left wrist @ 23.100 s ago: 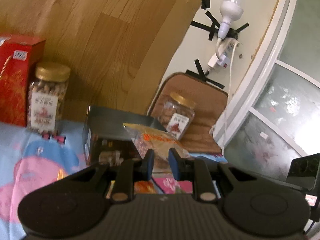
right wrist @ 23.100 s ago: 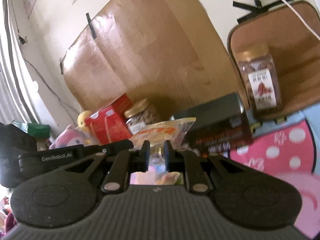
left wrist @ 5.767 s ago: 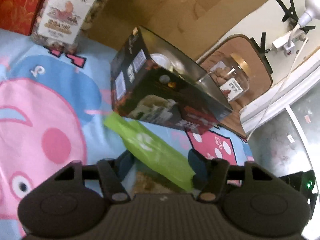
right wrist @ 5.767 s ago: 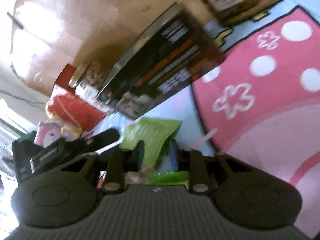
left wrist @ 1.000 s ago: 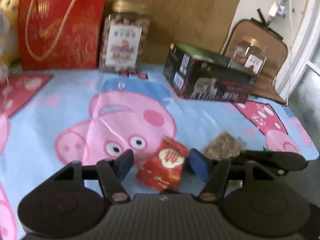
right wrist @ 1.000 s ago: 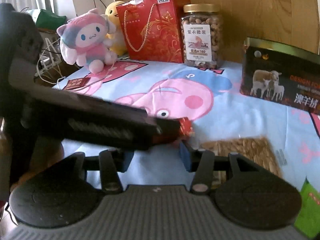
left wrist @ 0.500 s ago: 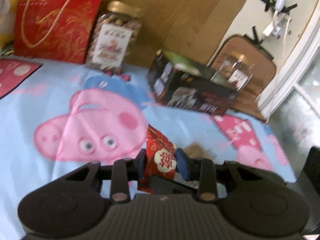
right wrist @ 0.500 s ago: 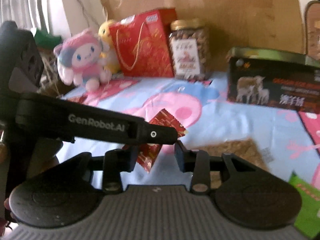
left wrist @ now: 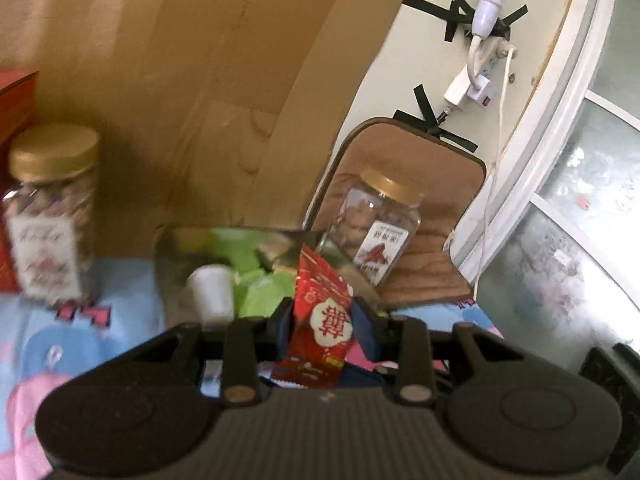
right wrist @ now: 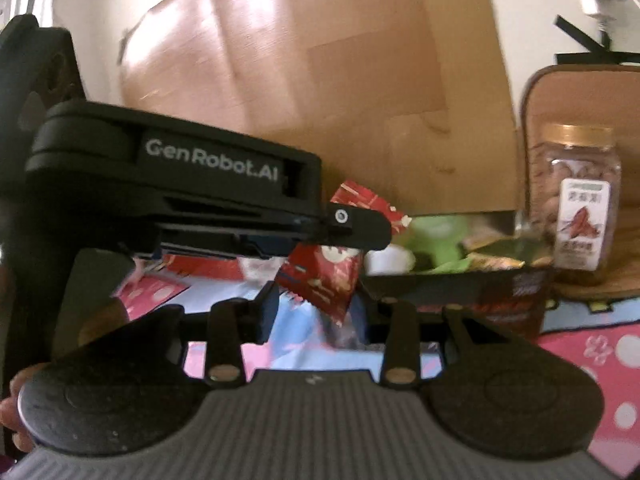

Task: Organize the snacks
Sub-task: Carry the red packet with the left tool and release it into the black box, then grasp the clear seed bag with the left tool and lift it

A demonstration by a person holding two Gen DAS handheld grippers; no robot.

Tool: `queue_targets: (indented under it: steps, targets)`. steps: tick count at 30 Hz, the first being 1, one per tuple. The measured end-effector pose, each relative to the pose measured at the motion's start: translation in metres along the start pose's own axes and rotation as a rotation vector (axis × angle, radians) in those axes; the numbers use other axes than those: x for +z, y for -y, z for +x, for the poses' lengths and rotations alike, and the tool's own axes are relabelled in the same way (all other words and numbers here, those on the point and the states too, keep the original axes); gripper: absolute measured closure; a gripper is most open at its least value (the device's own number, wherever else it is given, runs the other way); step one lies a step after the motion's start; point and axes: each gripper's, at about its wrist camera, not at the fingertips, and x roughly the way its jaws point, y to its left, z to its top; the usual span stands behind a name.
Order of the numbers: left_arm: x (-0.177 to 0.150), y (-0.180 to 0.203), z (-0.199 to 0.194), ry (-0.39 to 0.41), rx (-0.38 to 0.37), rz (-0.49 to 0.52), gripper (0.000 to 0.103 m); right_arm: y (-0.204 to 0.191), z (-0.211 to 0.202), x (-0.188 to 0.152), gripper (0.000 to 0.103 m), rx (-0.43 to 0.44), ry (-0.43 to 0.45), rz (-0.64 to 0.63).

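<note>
My left gripper (left wrist: 322,322) clenches a crinkly red foil snack packet (left wrist: 320,316), open black box (left wrist: 172,248) just ahead; my right gripper (right wrist: 316,304) stands released beneath it.

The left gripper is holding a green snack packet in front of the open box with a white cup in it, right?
Not quite. The packet is red, not green. The left wrist view shows the left gripper shut on a red snack packet with a white emblem. The green packets lie inside the open box, beside the white cup. The rest is right.
</note>
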Motion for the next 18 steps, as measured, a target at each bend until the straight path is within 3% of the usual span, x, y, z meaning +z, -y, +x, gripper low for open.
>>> queue_targets:
  steps: [4,5,7,9,15,18]
  targets:
    - [0.02,-0.008,0.032,0.011,0.051,-0.017,0.068,0.02,0.011,0.016,0.062,-0.038,0.027,-0.008]
    - [0.024,-0.011,0.042,0.008,0.077,-0.015,0.068,0.025,0.015,0.019,0.062,-0.042,0.025,0.002]
    - [0.03,-0.016,0.062,-0.019,0.162,0.002,0.057,0.036,0.023,0.024,0.061,-0.104,0.027,0.02]
    - [0.028,-0.023,0.069,-0.039,0.211,-0.005,0.057,0.048,0.026,0.026,0.061,-0.143,0.017,0.058]
    - [0.002,-0.04,0.029,-0.001,0.173,-0.059,0.056,0.071,-0.011,0.009,0.06,-0.116,0.037,0.18]
    - [-0.026,-0.042,-0.002,-0.011,0.157,-0.066,0.054,0.078,-0.032,-0.008,0.06,-0.032,-0.016,0.268]
